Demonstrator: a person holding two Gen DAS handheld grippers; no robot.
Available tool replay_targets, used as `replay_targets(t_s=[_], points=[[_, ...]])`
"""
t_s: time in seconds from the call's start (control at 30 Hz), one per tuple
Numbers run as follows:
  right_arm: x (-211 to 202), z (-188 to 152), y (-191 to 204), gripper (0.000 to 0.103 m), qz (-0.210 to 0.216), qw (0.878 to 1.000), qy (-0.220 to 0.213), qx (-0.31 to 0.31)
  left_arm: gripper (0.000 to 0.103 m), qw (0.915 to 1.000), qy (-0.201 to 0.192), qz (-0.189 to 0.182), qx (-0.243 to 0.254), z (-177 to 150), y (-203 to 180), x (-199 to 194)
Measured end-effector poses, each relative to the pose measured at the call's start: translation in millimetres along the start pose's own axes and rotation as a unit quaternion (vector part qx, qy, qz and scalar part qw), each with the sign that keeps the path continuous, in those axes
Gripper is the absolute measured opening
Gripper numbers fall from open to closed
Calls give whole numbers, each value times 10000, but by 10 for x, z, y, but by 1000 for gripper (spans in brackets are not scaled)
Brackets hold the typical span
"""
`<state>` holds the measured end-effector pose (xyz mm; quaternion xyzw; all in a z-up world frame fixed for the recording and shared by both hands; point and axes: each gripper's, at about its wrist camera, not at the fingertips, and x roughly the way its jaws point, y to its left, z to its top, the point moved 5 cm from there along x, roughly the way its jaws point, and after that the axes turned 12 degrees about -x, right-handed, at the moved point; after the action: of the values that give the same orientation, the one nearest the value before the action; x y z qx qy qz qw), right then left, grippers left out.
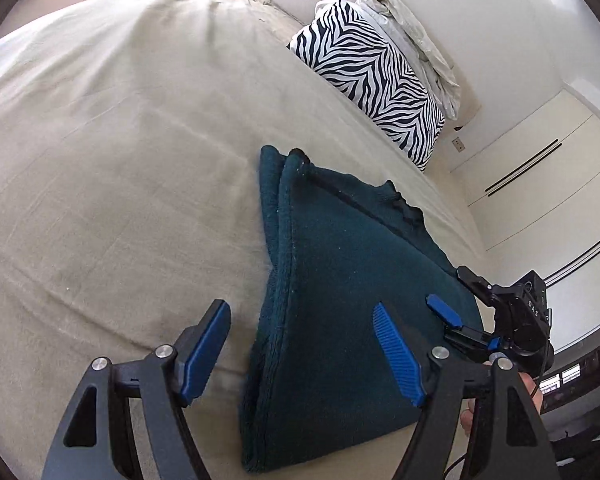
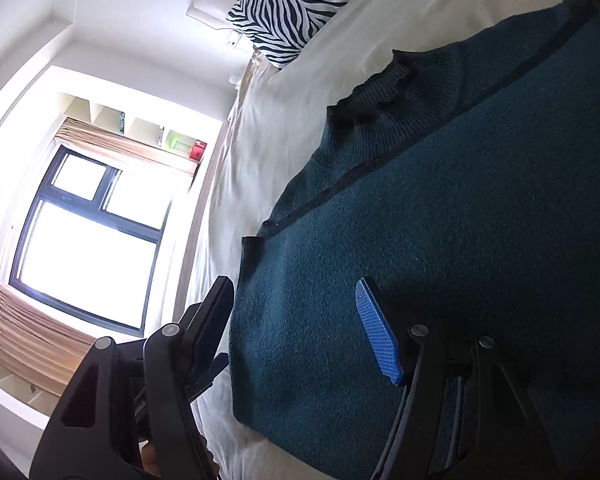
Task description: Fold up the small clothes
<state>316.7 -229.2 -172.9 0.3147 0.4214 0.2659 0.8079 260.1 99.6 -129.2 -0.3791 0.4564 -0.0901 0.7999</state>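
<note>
My left gripper (image 1: 300,348) and right gripper (image 2: 300,328) both gape unclenched over the folded teal sweater (image 1: 340,280) on the bed (image 1: 100,160).

right gripper (image 2: 300,336) jaws spread wide over dark teal sweater (image 2: 440,220) on bed sheet (image 2: 260,128); zebra pillow (image 2: 296,4) at 12, window (image 2: 88,236) at 9.

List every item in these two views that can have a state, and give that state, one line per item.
Left tongs: open, straddling the sweater's near edge, gripping nothing.
Right tongs: open, over the sweater's edge, gripping nothing.
Dark teal sweater: folded, lying flat on the bed, collar towards the pillow.
Zebra-print pillow: leaning at the head of the bed.
Beige bedsheet: spread out, lightly creased.
Window: shut, blind raised.
</note>
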Motion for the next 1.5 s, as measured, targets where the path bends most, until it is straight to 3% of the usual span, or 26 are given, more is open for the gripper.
replay_targets(t_s=[0.17,0.27,0.37,0.47,0.63,0.7,0.77,0.8,1.0,1.07,1.27,1.5], points=[[-153,-9,-4,62,318,9994,-108,68,77,9988,369,-271,-188,-43,55,88],[-142,-89,32,62,500,9986,117,114,77,9946,637,-572,-584,-38,107,82],[-95,-126,103,63,590,9979,278,65,77,9892,962,-671,-881,-72,125,103],[-1,-125,232,63,837,9956,415,103,77,9784,1364,-885,-1275,-154,135,166],[262,-145,414,63,1026,9912,836,103,77,9694,1385,-1146,-1671,-134,164,222],[377,-151,443,63,1052,9894,992,125,71,9644,1384,-1301,-1842,-111,197,245],[482,-150,452,63,1035,9883,1112,154,48,9593,1463,-1375,-1986,-103,230,297],[535,-156,466,63,1070,9871,1175,178,44,9570,1510,-1384,-2056,-117,241,328],[757,-145,418,62,933,9860,1370,186,34,9573,1598,-1340,-2000,-158,203,436],[770,-142,419,62,977,9854,1379,205,13,9577,1581,-1277,-2036,-160,232,450],[598,-62,377,62,1195,9844,1227,392,12,9676,1368,-1214,-1738,-141,11,329],[-130,309,-22,63,1736,9794,536,885,12,9785,1338,-1310,-862,-158,-921,305]])
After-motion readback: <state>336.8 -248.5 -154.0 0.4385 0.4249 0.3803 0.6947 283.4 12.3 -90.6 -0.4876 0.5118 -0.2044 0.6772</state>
